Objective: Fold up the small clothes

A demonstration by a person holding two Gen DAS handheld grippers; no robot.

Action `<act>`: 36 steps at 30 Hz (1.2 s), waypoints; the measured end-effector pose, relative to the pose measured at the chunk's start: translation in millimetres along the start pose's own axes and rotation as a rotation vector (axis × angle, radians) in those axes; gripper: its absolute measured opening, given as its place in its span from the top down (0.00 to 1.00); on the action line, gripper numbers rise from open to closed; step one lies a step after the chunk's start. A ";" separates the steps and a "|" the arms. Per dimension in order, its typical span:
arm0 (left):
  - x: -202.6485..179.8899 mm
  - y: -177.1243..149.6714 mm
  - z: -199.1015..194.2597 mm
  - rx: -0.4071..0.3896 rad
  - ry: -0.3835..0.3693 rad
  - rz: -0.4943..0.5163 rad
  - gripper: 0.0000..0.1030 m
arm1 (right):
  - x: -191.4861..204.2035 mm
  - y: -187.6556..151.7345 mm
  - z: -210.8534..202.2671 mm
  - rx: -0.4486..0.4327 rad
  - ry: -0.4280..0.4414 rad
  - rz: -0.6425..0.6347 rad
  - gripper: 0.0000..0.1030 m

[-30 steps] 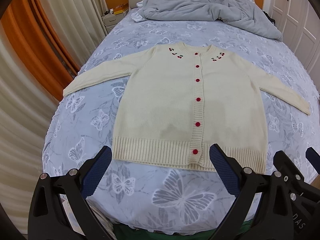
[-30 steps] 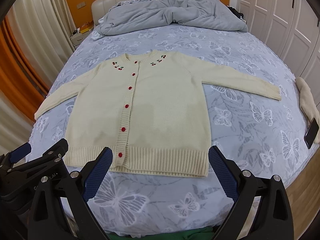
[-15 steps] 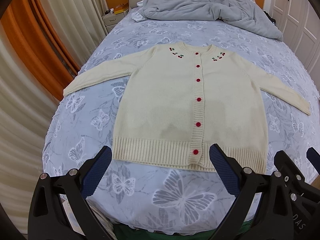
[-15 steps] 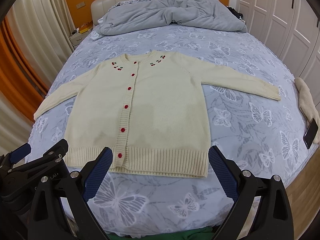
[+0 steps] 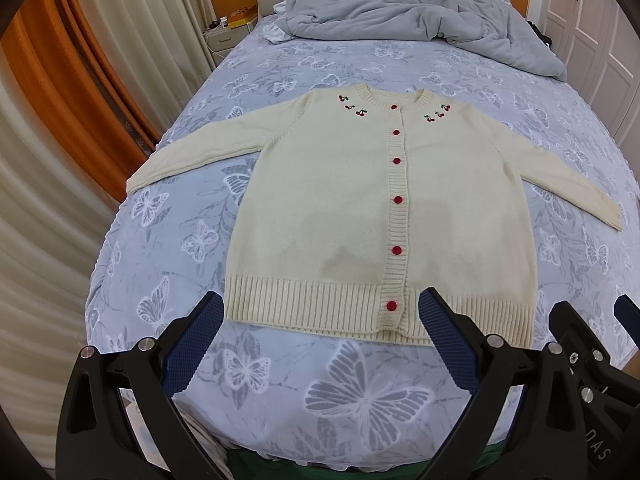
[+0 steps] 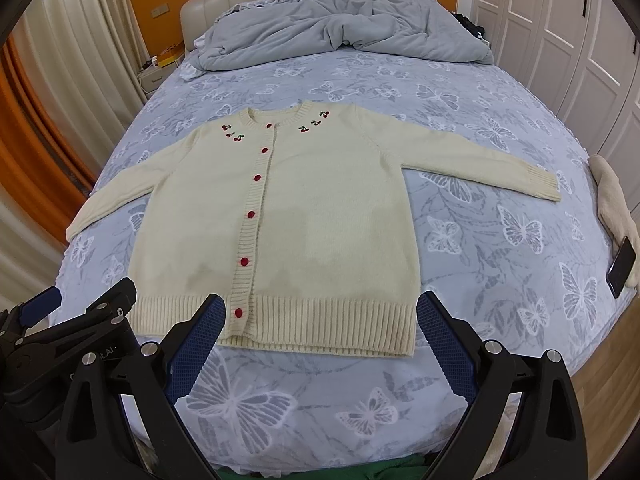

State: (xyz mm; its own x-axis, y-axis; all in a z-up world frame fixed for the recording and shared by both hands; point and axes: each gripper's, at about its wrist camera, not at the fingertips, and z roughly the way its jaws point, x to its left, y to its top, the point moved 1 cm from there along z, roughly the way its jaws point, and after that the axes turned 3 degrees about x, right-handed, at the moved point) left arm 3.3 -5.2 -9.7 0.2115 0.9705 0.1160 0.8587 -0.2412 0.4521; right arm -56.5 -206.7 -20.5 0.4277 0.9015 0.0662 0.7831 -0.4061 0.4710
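A cream cardigan (image 5: 372,216) with red buttons (image 5: 398,199) and stitched cherries at the neck lies face up, buttoned and spread flat on a butterfly-print bed (image 5: 280,368), both sleeves stretched out to the sides, nothing yet folded. The left gripper (image 5: 320,334) hangs just short of the ribbed hem, its blue-padded fingers (image 5: 192,344) spread wide and holding nothing; the hem's left corner sits just beyond its left fingertip, and the bottom button lies ahead between the two tips. The right gripper (image 6: 318,334), at its side, is likewise spread wide and empty, the hem's right corner (image 6: 404,336) lying just inside its right finger, the button strip just past the left one. Neither tool touches the knit. By the look of it, the job stands at its very start: the garment is laid out and smoothed, while the sleeves remain to be turned in and the body doubled over. Far beyond the fingertips a grey duvet (image 6: 340,36) is heaped at the headboard; off past the right finger, a phone (image 6: 621,266) and a pale cloth (image 6: 612,196) rest at the mattress edge.
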 end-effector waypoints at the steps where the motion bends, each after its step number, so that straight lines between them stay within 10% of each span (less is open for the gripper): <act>1: 0.2 -0.1 0.9 0.001 0.000 0.000 0.07 | 0.1 -0.2 0.0 -0.001 0.000 0.001 0.08; 36: 5.1 3.9 15.7 0.014 0.015 0.004 0.08 | -4.7 -2.4 16.0 0.018 0.005 0.012 0.08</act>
State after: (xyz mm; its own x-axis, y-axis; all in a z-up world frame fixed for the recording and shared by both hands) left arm 15.0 -1.1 -21.3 0.2080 0.9693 0.1310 0.8646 -0.2448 0.4389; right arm -53.2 -212.4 -36.0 0.4352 0.8971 0.0759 0.7857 -0.4196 0.4545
